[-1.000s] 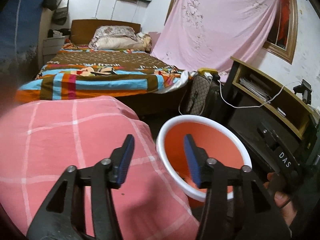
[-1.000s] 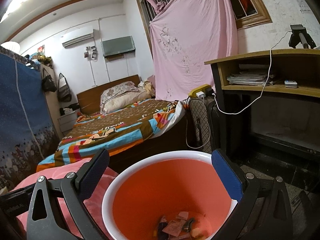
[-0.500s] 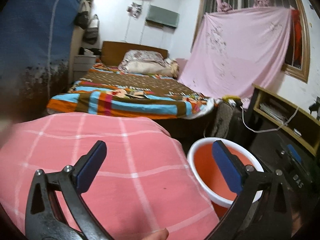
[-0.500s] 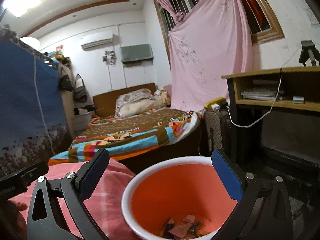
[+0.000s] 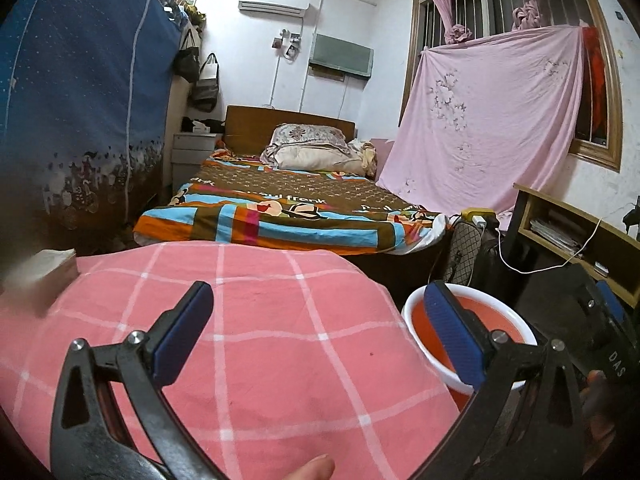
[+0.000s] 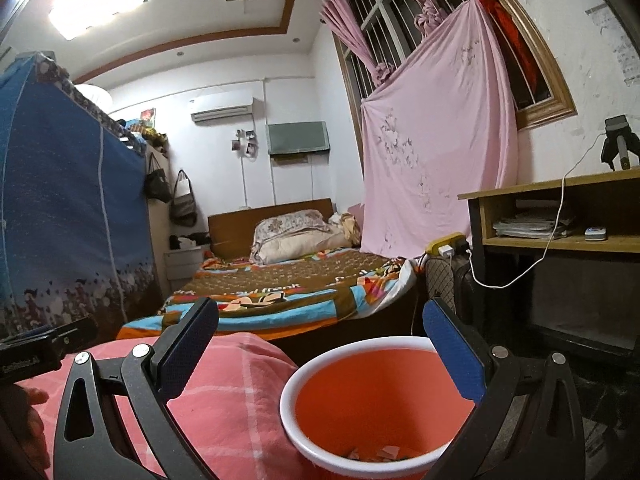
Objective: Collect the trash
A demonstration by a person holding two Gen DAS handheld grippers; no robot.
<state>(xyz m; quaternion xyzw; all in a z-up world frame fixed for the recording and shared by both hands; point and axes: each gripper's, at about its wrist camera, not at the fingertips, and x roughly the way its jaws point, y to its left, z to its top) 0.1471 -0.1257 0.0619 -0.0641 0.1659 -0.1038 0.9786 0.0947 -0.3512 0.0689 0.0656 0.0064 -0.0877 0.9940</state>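
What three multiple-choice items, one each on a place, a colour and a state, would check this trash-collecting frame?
1. Where does the bin stand relative to the pink checked cover?
A. On top of it
B. Beside it, at its right edge
C. Behind the bed's headboard

2. What colour is the bin's inside?
A. Orange-red, with a white rim
B. Blue
C. Green

3. How do the left gripper and the right gripper stand?
A. Both shut on paper
B. Left shut, right open
C. Both open, holding nothing

Answers:
1 B: both views show the bin next to the cover's right edge.
2 A: the right wrist view looks into an orange-red inside under a white rim, with scraps at the bottom.
3 C: each pair of blue pads is spread wide with nothing between.
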